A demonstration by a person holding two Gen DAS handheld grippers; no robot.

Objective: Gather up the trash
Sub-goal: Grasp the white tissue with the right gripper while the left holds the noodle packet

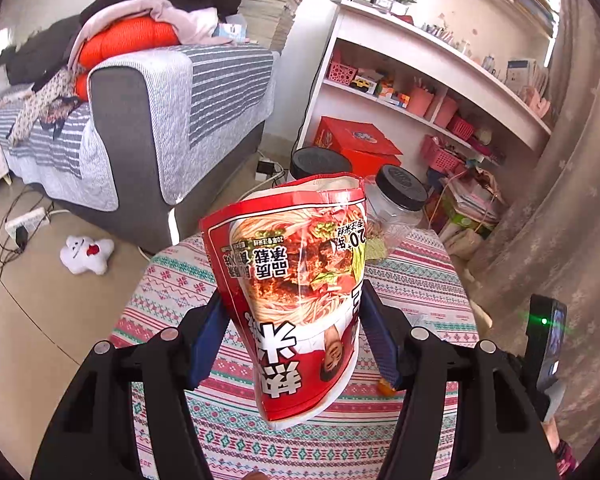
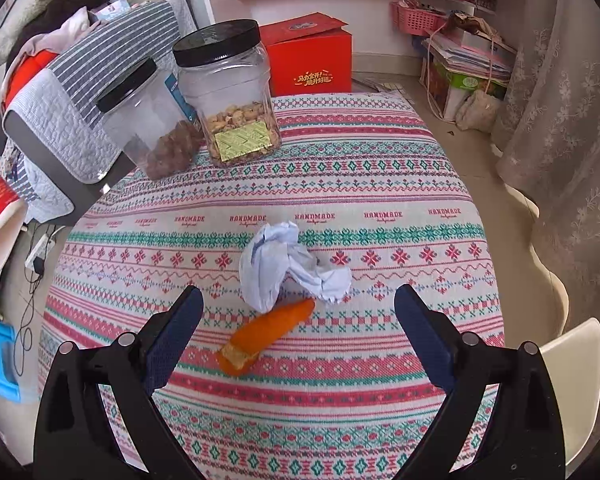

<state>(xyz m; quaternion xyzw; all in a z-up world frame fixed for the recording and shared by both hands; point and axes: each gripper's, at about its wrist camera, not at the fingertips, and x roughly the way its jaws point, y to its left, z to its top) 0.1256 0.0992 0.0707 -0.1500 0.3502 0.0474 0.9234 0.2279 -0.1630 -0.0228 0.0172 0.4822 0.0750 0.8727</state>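
A patterned cloth in pink, green and white stripes covers the bench (image 2: 380,184), with "HANDMADE" woven in a row across it. Beyond the far left corner stands a grey sofa (image 1: 140,120) draped with a striped cover and piled with clothes; a white shelf unit (image 1: 420,60) with pink baskets lines the far wall, a red box (image 2: 308,56) sits on the floor below it, and a lace curtain (image 2: 560,120) hangs past the right edge.

At the far left corner of the bench stand two clear jars with black lids. The taller jar (image 2: 232,92) is upright and holds pale nuts in its lower part, with a gold label low on its front. The second jar (image 2: 148,120), just beside it on the left, holds a brown clump at the bottom.

Near the middle of the bench lies a crumpled white paper (image 2: 288,268), touching an orange wrapper (image 2: 268,332) on its near side.

The left gripper (image 1: 292,344) has its fingers closed narrow on a red noodle packet (image 1: 296,280), held off the bench with its print upside down. The right gripper (image 2: 298,328) hovers over the paper and wrapper, fingers spread wide and holding nothing.
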